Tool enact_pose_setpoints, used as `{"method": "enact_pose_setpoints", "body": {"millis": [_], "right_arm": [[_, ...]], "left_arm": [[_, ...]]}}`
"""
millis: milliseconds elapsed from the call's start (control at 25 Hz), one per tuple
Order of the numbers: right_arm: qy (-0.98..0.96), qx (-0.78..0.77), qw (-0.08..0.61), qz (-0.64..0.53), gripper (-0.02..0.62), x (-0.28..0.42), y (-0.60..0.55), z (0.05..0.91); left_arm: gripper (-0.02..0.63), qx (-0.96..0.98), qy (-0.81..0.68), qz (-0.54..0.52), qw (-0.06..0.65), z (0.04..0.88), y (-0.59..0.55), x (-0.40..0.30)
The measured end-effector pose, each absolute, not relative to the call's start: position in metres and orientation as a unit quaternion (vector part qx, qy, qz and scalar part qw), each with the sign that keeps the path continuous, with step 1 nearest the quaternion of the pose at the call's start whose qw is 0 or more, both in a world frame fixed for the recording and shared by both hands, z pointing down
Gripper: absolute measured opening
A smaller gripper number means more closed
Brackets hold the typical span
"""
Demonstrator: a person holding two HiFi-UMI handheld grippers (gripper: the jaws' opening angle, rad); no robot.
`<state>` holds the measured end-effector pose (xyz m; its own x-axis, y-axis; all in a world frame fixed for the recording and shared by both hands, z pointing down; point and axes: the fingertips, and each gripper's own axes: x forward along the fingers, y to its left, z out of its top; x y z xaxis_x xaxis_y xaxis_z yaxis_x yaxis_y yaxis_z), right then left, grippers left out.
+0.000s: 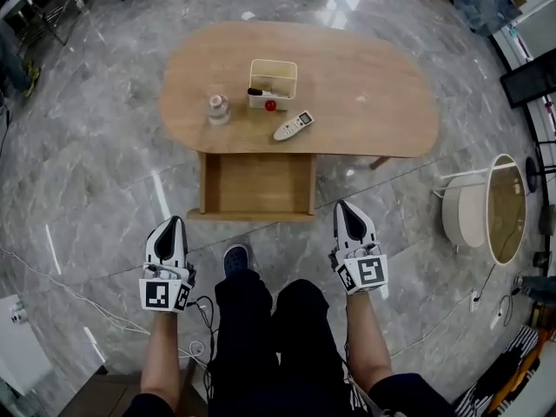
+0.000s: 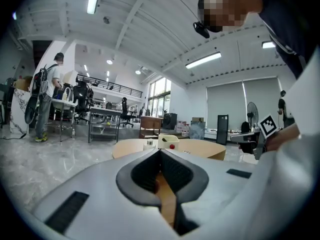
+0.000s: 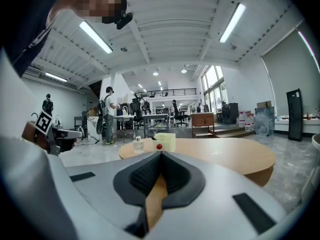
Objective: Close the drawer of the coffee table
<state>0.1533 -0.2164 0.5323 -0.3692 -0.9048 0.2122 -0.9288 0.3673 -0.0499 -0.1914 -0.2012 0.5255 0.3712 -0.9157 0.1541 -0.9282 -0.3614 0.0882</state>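
The oval wooden coffee table (image 1: 373, 102) stands ahead of me, its drawer (image 1: 258, 185) pulled out toward me and empty. My left gripper (image 1: 175, 222) is shut and hangs in front of the drawer's left corner, apart from it. At the drawer's right corner, also apart, my right gripper (image 1: 343, 207) is shut with nothing in it. The left gripper view looks past the closed left gripper (image 2: 160, 150) to the table top (image 2: 202, 148). The right gripper view shows the shut right gripper (image 3: 161, 154) at table top (image 3: 225, 156) height.
A white box (image 1: 273, 83) with a red ball, a small glass jar (image 1: 218, 108) and a remote (image 1: 293, 126) lie on the table. A round white side table (image 1: 486, 208) stands to the right. Cables run across the marble floor (image 1: 95, 189). My legs and shoe (image 1: 235, 259) are below the drawer.
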Motion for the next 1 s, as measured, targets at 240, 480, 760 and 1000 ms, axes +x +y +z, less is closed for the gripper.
{"method": "enact_pose_setpoints", "body": {"millis": [240,480,760,1000], "right_arm": [[-0.828,0.554,0.065,0.056,0.026,0.162,-0.216,0.602],[-0.826,0.559,0.047,0.05,0.026,0.172,-0.206,0.665],[-0.827,0.557,0.049,0.058,0.026,0.176,-0.189,0.694],[-0.835,0.544,0.058,0.06,0.028,0.167,-0.179,0.709]], "left_arm": [[0.025,0.827,-0.559,0.016,0.057,0.603,-0.191,-0.195],[0.025,0.823,-0.566,0.017,0.039,0.659,-0.178,-0.203],[0.025,0.825,-0.562,0.026,0.05,0.694,-0.166,-0.196],[0.026,0.822,-0.566,0.038,0.051,0.712,-0.162,-0.198]]}}
